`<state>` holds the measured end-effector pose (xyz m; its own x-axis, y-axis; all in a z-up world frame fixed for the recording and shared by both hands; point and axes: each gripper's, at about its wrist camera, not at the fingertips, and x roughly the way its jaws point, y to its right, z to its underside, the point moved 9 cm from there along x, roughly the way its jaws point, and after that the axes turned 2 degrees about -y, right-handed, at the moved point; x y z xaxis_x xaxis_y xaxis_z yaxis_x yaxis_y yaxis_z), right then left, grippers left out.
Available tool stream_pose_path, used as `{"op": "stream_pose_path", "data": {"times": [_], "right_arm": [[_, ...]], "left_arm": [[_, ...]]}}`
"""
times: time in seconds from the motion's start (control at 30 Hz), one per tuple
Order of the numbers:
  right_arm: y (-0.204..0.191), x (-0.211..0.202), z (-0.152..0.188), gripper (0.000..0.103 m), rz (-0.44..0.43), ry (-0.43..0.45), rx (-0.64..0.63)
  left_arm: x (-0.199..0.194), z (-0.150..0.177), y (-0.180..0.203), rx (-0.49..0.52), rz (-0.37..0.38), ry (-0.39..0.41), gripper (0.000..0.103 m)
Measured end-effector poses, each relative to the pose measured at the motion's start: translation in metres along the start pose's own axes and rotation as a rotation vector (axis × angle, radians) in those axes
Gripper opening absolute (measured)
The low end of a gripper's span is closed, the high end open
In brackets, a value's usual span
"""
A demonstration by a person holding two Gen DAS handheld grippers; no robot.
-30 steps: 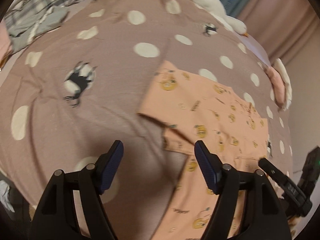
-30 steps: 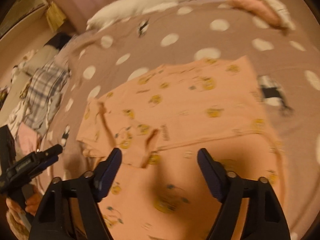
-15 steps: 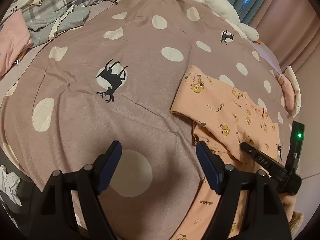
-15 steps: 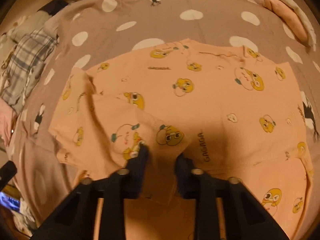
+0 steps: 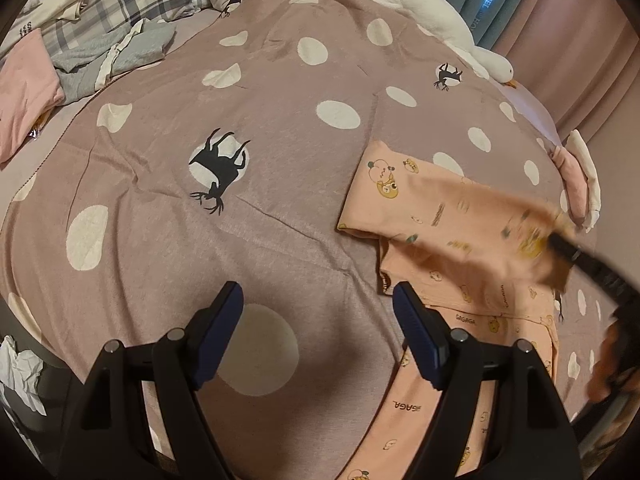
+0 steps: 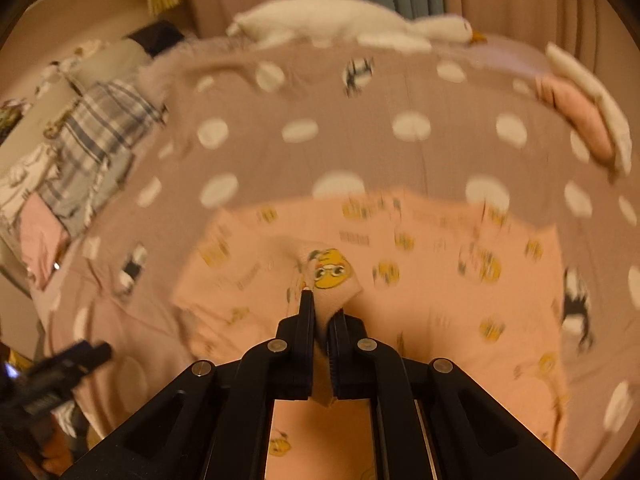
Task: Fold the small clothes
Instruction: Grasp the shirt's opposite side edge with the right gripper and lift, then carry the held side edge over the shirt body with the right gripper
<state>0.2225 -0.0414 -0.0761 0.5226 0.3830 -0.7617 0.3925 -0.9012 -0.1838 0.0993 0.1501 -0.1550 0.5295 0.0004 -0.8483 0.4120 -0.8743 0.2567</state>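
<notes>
A small peach garment (image 5: pixel 452 216) printed with yellow cartoon faces lies on the dotted mauve bedspread (image 5: pixel 240 128). My right gripper (image 6: pixel 322 308) is shut on a fold of that garment (image 6: pixel 332 276) and holds the fold lifted above the rest of the cloth (image 6: pixel 440 264). In the left wrist view the right gripper (image 5: pixel 560 244) shows at the right edge, pulling the cloth up. My left gripper (image 5: pixel 318 312) is open and empty, over the bedspread just left of the garment's edge.
A white goose plush (image 5: pixel 420 12) lies along the far edge of the bed. Plaid, grey and pink clothes (image 5: pixel 100 36) are piled at the far left. A pink and white pillow (image 5: pixel 580 180) sits at the right. Curtains hang behind.
My right gripper closed on a fold of the peach garment and has now lifted it up. My left gripper stayed open and drew back to the left, off the garment.
</notes>
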Motion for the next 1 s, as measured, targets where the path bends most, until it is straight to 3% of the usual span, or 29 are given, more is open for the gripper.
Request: {"op": "stream_pose_path", "data": {"times": [0.37,0.6,1.0], "right_arm": [[-0.013,-0.069,-0.074,0.007,-0.004,0.182,-0.095],[0.005,-0.087,-0.076,0.007,0.015,0.221,-0.073],[0.059,-0.096,-0.068,0.007,0.100,0.215,0.028]], "left_arm": [[-0.004,-0.006,0.013,0.026,0.009,0.007,0.078],[-0.004,-0.009,0.031,0.062,0.029,0.006,0.079],[0.005,-0.008,0.062,0.118,0.060,-0.019,0.079]]}}
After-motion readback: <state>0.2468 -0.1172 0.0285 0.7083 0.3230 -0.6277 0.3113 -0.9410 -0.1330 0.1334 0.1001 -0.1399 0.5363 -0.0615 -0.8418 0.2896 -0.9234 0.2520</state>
